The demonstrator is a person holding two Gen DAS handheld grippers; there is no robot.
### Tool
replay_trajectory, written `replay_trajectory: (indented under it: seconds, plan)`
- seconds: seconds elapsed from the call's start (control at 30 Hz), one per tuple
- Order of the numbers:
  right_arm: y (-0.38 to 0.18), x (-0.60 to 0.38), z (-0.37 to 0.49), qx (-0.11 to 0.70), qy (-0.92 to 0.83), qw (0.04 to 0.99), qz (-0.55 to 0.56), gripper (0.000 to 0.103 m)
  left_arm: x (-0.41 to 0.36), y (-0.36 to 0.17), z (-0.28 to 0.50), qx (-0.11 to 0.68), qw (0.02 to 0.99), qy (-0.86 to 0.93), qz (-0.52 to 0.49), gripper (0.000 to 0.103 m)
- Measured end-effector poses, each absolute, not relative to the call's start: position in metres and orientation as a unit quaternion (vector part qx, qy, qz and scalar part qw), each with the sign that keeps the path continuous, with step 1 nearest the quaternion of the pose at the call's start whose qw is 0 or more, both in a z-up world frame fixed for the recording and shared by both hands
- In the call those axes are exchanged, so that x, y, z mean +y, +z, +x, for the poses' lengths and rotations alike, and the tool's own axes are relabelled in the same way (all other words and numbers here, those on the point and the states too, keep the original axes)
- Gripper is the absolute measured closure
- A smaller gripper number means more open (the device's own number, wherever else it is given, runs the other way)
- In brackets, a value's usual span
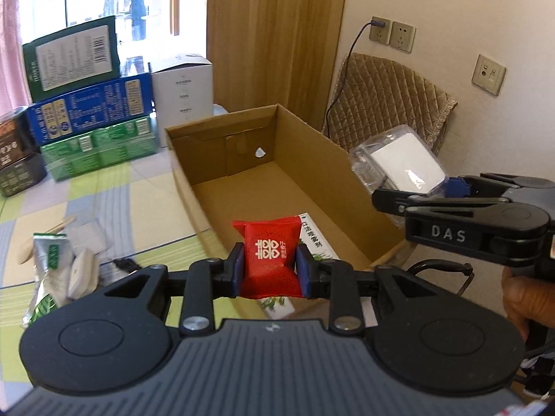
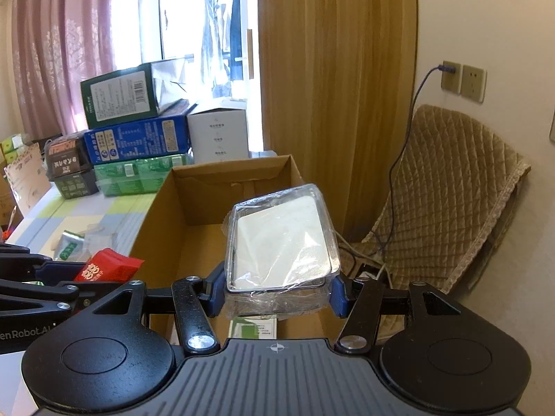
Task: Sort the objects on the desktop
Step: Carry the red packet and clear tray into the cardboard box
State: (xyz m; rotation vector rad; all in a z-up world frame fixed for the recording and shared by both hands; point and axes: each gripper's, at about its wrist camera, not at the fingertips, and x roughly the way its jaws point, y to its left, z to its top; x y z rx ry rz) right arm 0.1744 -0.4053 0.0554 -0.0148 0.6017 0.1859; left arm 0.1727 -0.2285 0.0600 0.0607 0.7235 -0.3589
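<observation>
The left gripper (image 1: 267, 270) has its blue fingers (image 1: 237, 268) clamped on a red candy packet (image 1: 269, 254), held above the near end of the open cardboard box (image 1: 239, 159) on the table (image 1: 138, 208). To its right, the right gripper (image 2: 276, 289) pinches a clear plastic case with a white pad inside (image 2: 281, 242), also raised over the box. A green-and-white leaflet (image 1: 317, 237) lies on the box floor. Small packets (image 1: 52, 260) sit left of the box, and stacked cartons (image 1: 90, 111) stand behind
</observation>
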Motion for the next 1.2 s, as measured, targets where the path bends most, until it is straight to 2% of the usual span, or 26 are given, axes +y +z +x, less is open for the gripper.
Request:
replay_trajectory:
  seconds: [0.33,0.37,0.4,0.43,0.47,0.87,0.93,1.0,1.03,1.2]
  plan:
    - [0.044,-0.41,0.193,0.31,0.092,0.946,-0.005,0.049,-0.244,0.045,0.204,0.359,0.915,-0.183,0.02,0.077]
    - [0.043,-0.41,0.194,0.312,0.092,0.946,-0.005,0.049,-0.245,0.043,0.207,0.359,0.914,-0.189,0.02,0.076]
    - [0.042,-0.411,0.194,0.313,0.092,0.945,-0.005,0.049,-0.247,0.042,0.21,0.361,0.913,-0.19,0.027,0.066]
    - [0.042,-0.412,0.193,0.313,0.092,0.945,-0.005,0.049,-0.248,0.04,0.211,0.362,0.912,-0.187,0.037,0.061]
    - [0.041,-0.412,0.193,0.314,0.092,0.945,-0.005,0.049,-0.249,0.04,0.211,0.359,0.914,-0.185,0.043,0.06]
    - [0.04,-0.397,0.199,0.319,0.118,0.94,0.0,0.049,-0.203,0.053,0.191,0.344,0.929,-0.141,0.004,0.06]
    - [0.039,-0.393,0.203,0.323,0.13,0.937,0.005,0.047,-0.194,0.054,0.189,0.345,0.929,-0.135,-0.005,0.06]
    - [0.041,-0.391,0.203,0.319,0.13,0.939,0.004,0.035,-0.188,0.054,0.186,0.346,0.929,-0.129,-0.008,0.06]
    - [0.042,-0.391,0.201,0.314,0.128,0.941,0.005,0.032,-0.185,0.054,0.185,0.345,0.93,-0.126,-0.009,0.059]
    - [0.048,-0.398,0.188,0.305,0.116,0.945,0.022,0.029,-0.171,0.053,0.178,0.346,0.931,-0.112,-0.017,0.051]
